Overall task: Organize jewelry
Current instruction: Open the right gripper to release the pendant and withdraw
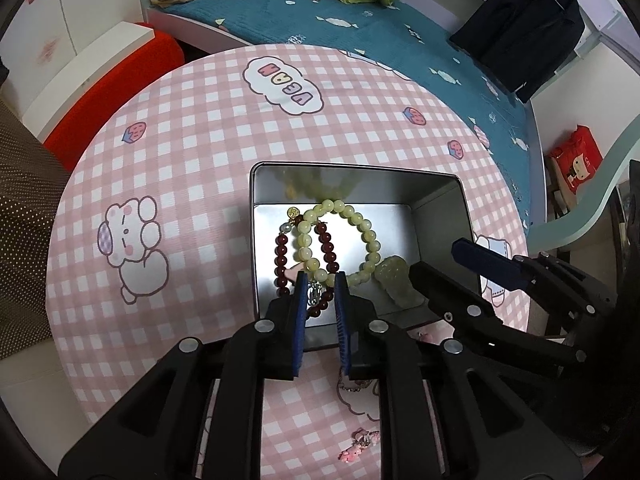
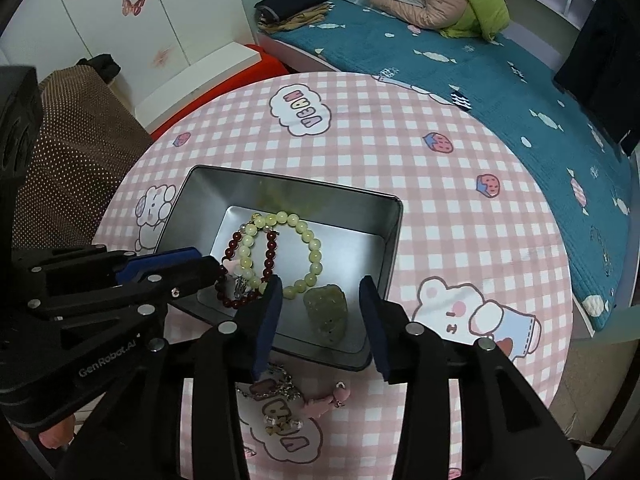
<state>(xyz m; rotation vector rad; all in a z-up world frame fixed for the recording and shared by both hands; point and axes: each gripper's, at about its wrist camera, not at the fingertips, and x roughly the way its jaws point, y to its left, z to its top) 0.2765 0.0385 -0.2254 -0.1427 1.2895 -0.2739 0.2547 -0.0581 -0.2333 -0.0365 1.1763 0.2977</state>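
A silver metal tin (image 1: pixel 440 200) (image 2: pixel 200 200) sits on the pink checked table. Inside lie a pale green bead bracelet (image 1: pixel 370 236) (image 2: pixel 314 248), a dark red bead bracelet (image 1: pixel 282 248) (image 2: pixel 270 254) and a green jade carving (image 1: pixel 394 276) (image 2: pixel 326 304). My left gripper (image 1: pixel 320 280) (image 2: pixel 208 262) hangs over the tin's near side, jaws narrowly apart around a small silver charm (image 1: pixel 315 294) on the red bracelet. My right gripper (image 2: pixel 320 288) (image 1: pixel 434 258) is open and empty over the jade carving.
Loose jewelry lies on the table in front of the tin: a silver chain with charms (image 2: pixel 276 392), a pink charm piece (image 2: pixel 328 400) and small pink charms (image 1: pixel 360 444). A bed with a teal cover (image 1: pixel 360 20) stands behind the table.
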